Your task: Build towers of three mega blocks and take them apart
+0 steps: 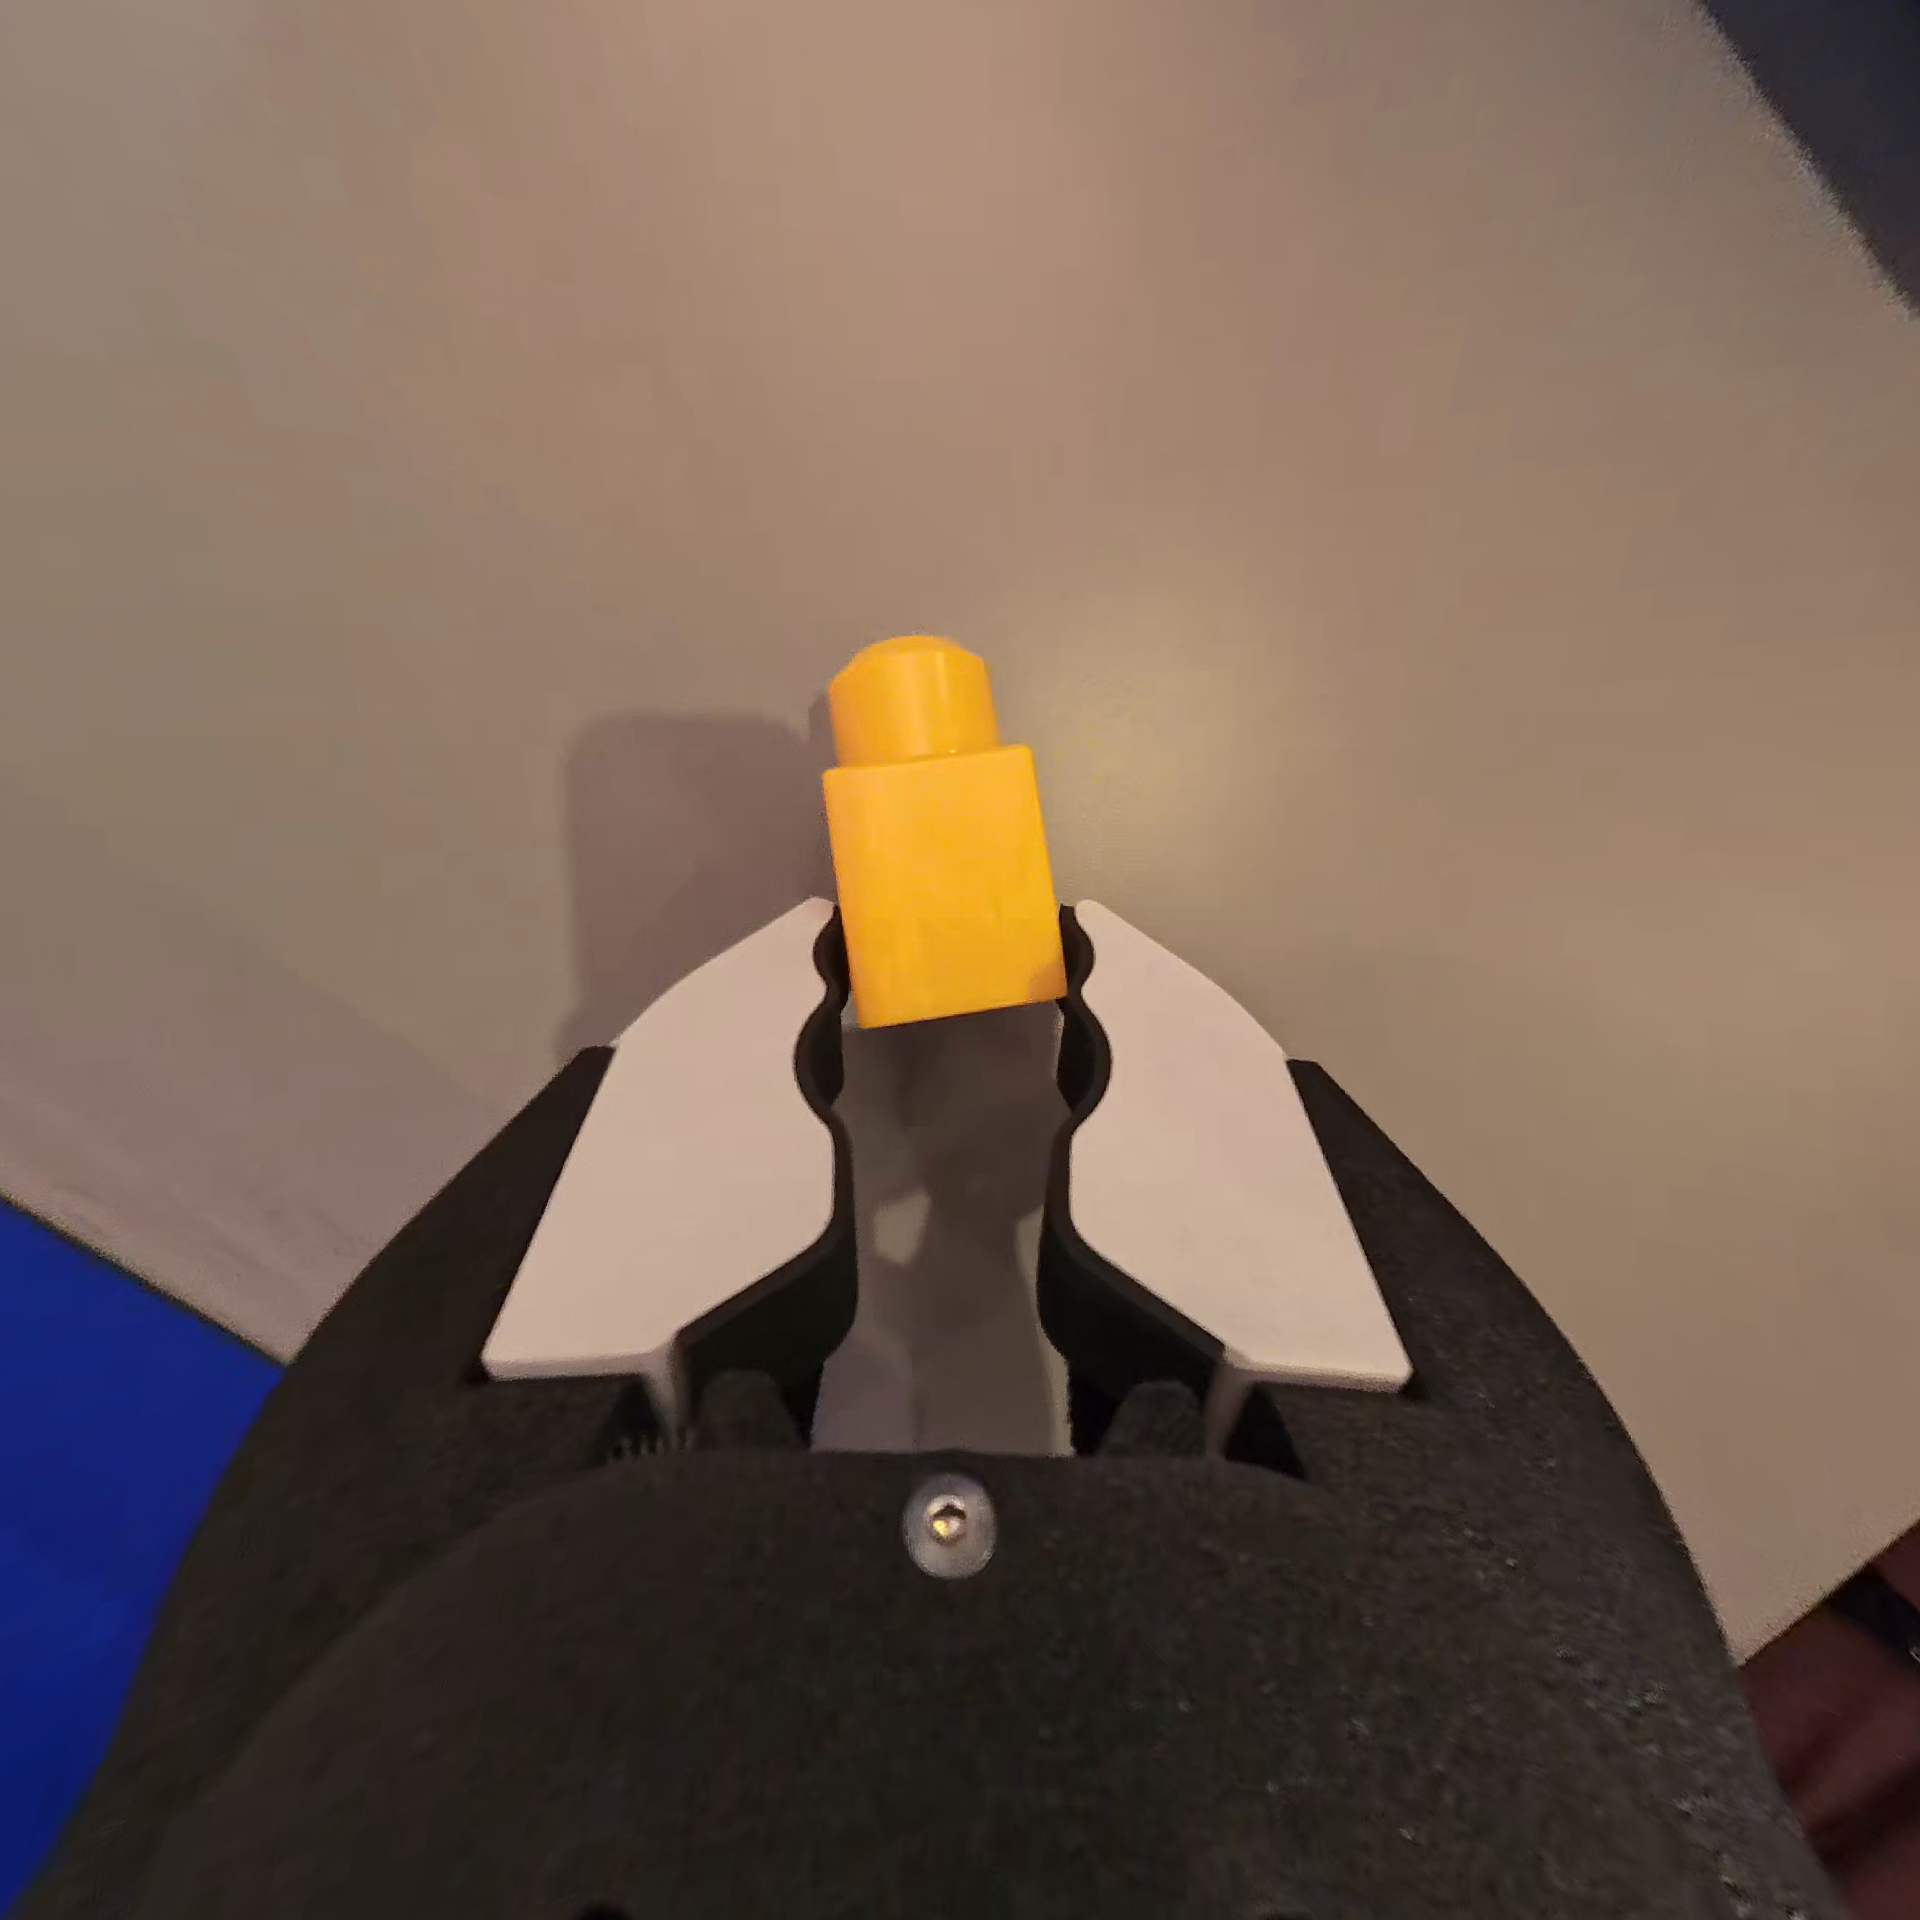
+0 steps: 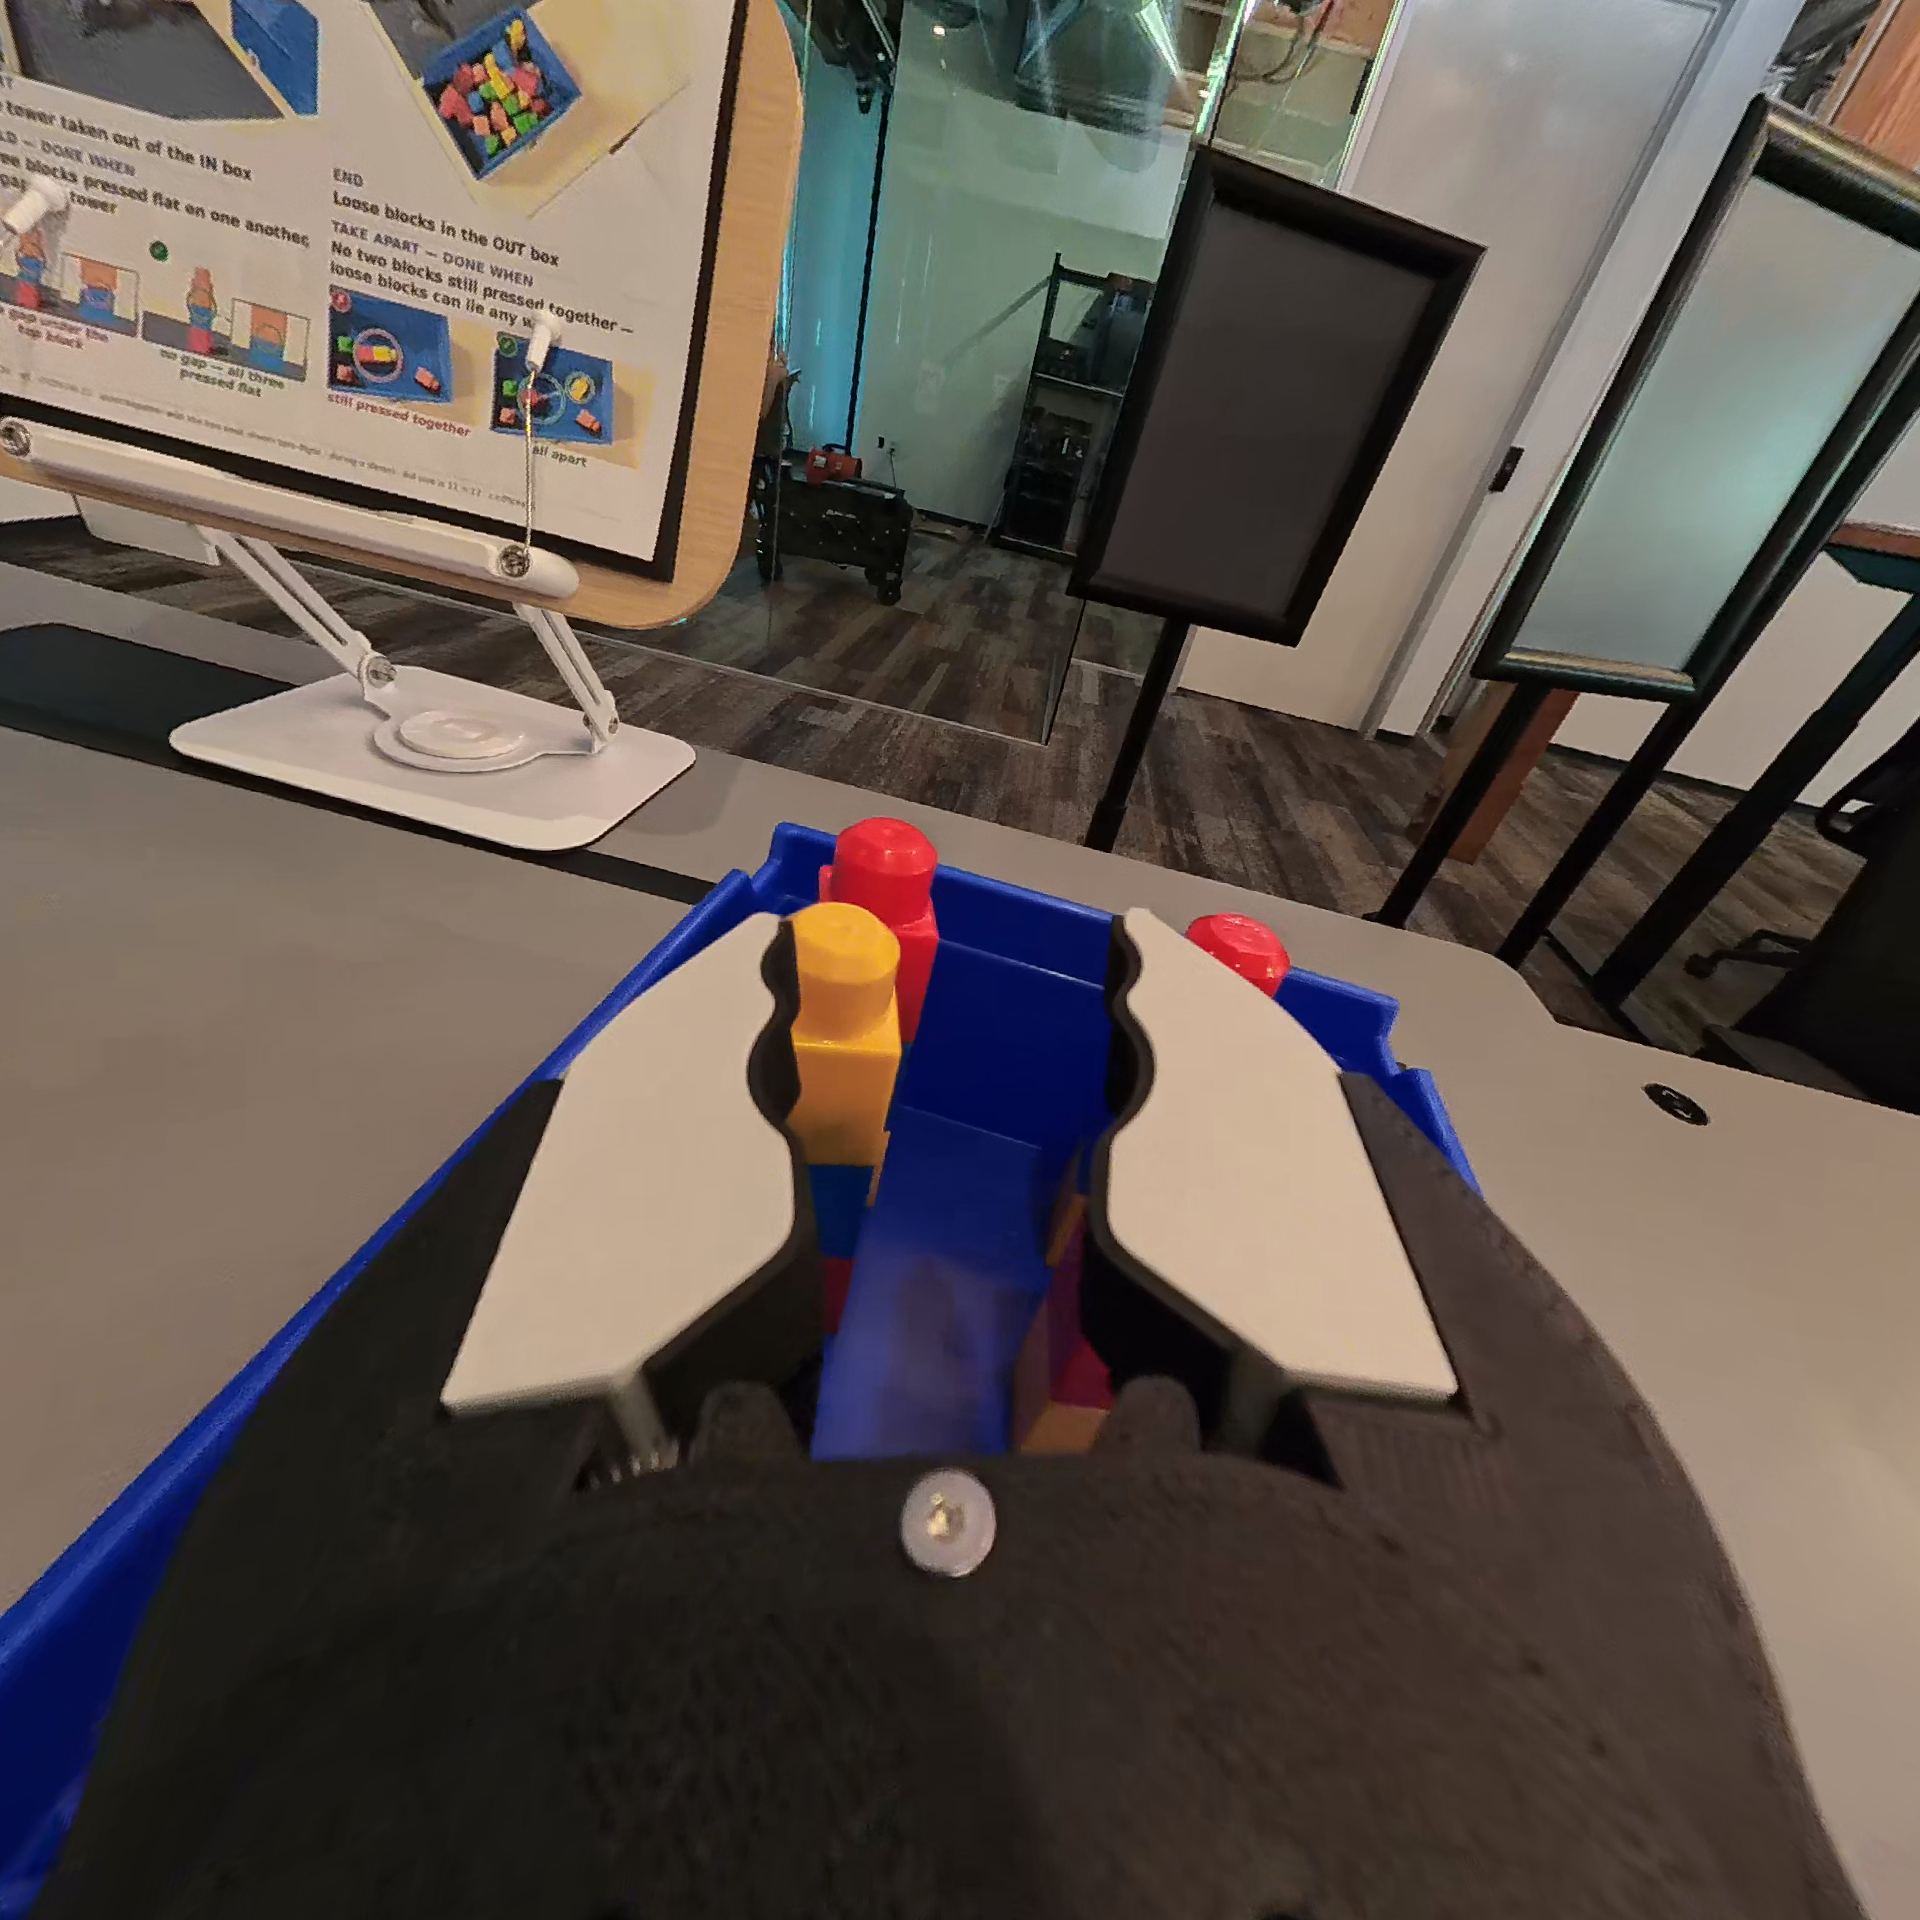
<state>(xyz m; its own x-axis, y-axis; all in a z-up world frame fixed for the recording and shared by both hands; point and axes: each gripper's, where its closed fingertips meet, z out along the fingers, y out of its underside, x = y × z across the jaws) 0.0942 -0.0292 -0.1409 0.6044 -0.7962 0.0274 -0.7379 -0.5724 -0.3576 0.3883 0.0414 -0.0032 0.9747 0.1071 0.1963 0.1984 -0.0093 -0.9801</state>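
Observation:
In the left wrist view my left gripper (image 1: 948, 940) is shut on a single yellow block (image 1: 935, 883). Both dark pads press its lower sides and its stud points away from me over the grey table (image 1: 520, 416). In the right wrist view my right gripper (image 2: 945, 977) is open over a blue bin (image 2: 1039, 997). A tower with a yellow block on top (image 2: 844, 1039), blue and red below, stands against the inside of its left finger (image 2: 665, 1143); the right finger is well clear of it. A red-topped tower (image 2: 885, 873) stands behind it and another red stud (image 2: 1238, 948) shows behind the right finger.
A tilted instruction board (image 2: 416, 260) on a white stand (image 2: 436, 758) stands at the back left of the grey table (image 2: 260, 987). The table's far edge lies just behind the bin. A blue surface (image 1: 94, 1455) shows at the lower left of the left wrist view.

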